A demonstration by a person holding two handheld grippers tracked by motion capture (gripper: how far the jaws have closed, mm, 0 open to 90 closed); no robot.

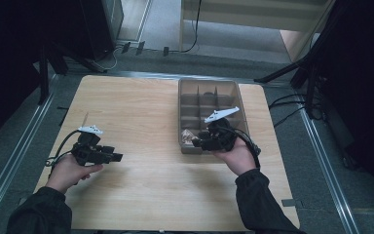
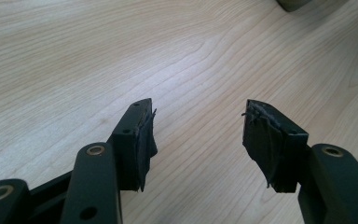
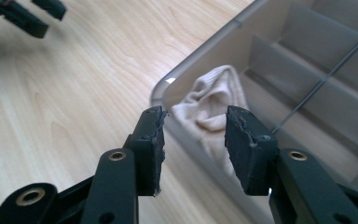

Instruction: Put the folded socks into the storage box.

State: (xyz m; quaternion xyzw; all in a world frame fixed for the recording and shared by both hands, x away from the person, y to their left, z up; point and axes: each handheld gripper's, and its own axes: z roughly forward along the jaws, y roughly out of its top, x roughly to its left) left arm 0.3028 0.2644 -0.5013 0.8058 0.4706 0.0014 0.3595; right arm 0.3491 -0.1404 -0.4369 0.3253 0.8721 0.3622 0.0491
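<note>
A light wooden table [image 1: 146, 146] carries a grey divided tray [image 1: 187, 92] whose long axis runs away from the person, its near short end just ahead of the right gripper [image 1: 199, 143]. In the high view that gripper sits at the tray's near left corner, pointing leftward across the corner, held from below by the right hand [image 1: 237, 155]. Its own camera shows what the high view blurs: the jaws stand moderately apart with nothing between them, one pad [image 3: 150, 140] hanging outside the tray wall over bare wood, the other above the near corner compartment. Just beyond the pads lies a beige cloth item [image 3: 212, 105], perhaps a sock, bunched in that compartment against the rounded corner wall, its raised fold pointing up and away from the jaws; whether the pads touch it cannot be told. From above the same cloth is only a pale smudge [image 1: 187, 136] beside the gripper's tips. The dividers [image 3: 307, 79] run off ahead and to the right of the jaws. The left gripper [image 1: 114, 157] is held well apart from the tray, over open tabletop, pointing to the person's right toward the other tool. Its view shows the jaws spread wide and empty, worn black pads [image 2: 261, 140] above bare wood grain, and a corner of the tray [image 2: 293, 3] far ahead.
</note>
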